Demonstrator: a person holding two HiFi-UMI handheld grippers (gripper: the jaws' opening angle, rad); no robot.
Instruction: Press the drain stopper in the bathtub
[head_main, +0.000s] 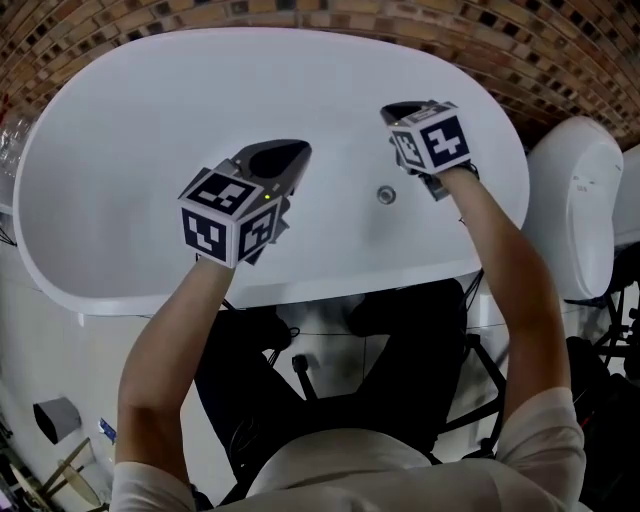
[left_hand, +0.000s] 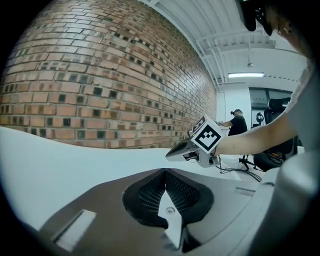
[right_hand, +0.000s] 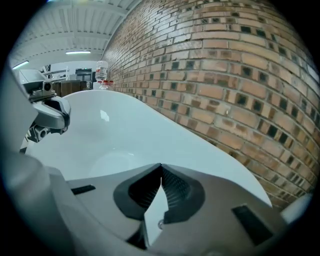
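Clenched on nothing over the bathtub: left gripper and right gripper. Drain stopper on the right one's near side.

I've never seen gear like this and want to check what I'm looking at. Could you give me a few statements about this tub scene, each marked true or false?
1. The bathtub is white. True.
2. The right gripper is pressing the drain stopper. False: it is held off to one side of the stopper, not on it.
3. The left gripper holds a sponge. False: its fingers are shut with nothing between them.
4. A brick wall runs behind the bathtub. True.
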